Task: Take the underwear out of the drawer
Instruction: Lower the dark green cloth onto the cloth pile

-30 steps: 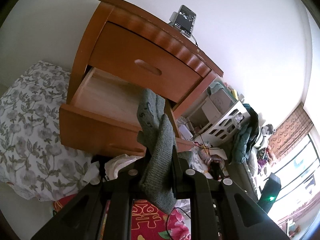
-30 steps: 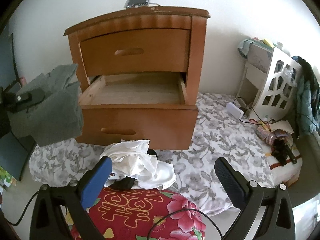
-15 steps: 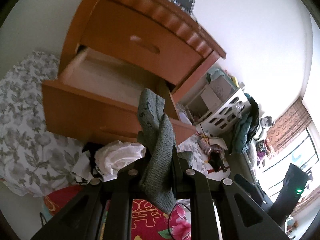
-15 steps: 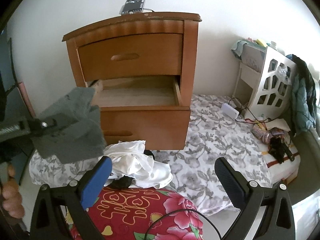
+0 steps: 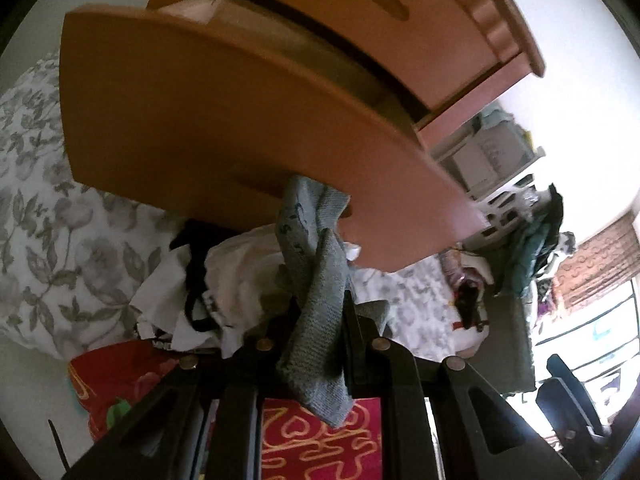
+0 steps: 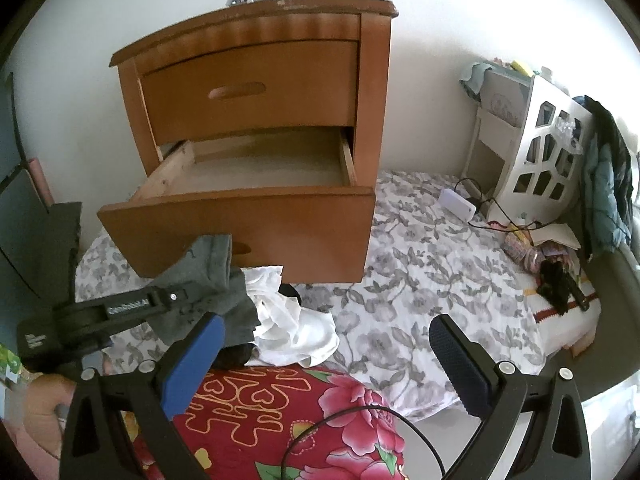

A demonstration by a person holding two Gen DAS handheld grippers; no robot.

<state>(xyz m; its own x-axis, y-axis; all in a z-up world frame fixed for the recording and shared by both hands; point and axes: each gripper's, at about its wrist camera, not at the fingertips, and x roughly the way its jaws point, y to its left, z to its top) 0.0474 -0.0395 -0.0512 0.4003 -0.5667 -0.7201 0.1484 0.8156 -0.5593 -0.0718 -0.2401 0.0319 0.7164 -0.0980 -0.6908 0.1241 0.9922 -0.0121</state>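
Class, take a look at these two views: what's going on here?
A person is working with two handheld grippers at a wooden nightstand. The left gripper is shut on grey underwear and holds it in front of the open lower drawer, which looks empty, just above a pile of white clothes on the floral bedding. The right gripper is open and holds nothing.

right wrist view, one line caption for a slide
Left gripper holds grey underwear beside the empty open drawer.
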